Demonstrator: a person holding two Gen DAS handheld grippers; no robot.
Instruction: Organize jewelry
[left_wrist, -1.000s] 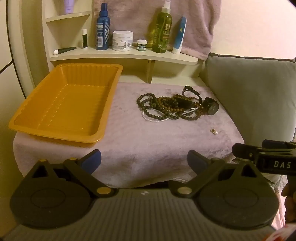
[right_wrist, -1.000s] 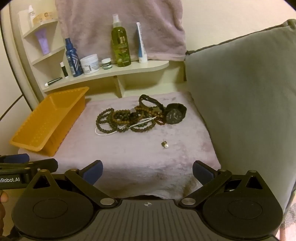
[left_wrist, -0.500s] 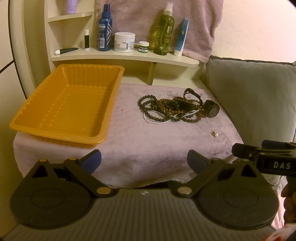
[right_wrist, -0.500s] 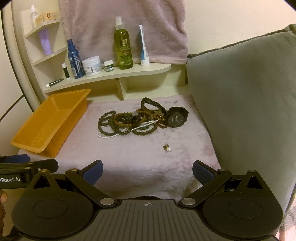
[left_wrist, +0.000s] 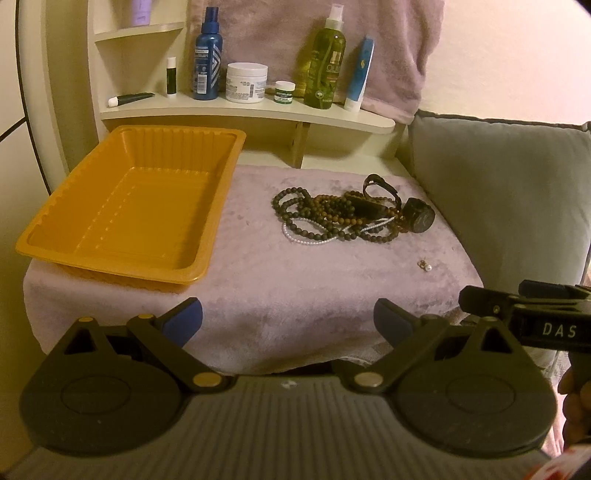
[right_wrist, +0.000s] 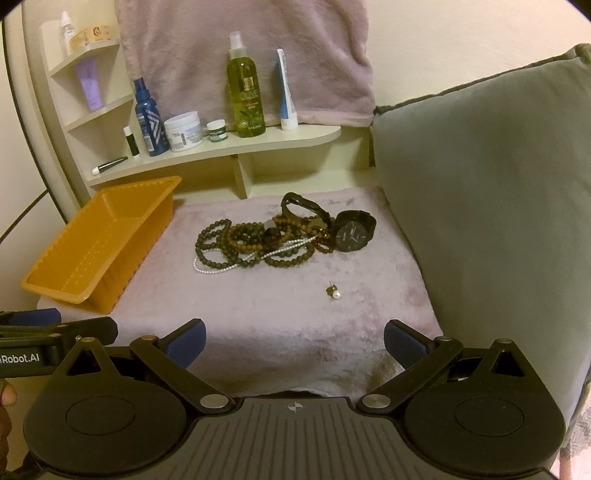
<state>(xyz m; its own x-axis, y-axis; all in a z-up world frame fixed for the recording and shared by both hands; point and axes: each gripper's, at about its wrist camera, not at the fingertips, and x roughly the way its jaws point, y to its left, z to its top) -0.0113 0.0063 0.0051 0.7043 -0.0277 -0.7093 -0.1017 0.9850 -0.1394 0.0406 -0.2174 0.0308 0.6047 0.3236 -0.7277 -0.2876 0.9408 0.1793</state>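
At the left of the frame an orange tray (left_wrist: 125, 206) sits bare on the mauve cloth (left_wrist: 277, 288). Right of centre lies a tangle of bead necklaces (left_wrist: 332, 218) touching a black watch (right_wrist: 352, 230); a pearl earring (right_wrist: 334, 292) lies apart, nearer. The left gripper (left_wrist: 288, 321) and the right gripper (right_wrist: 293, 338) both hang spread wide, holding nothing.
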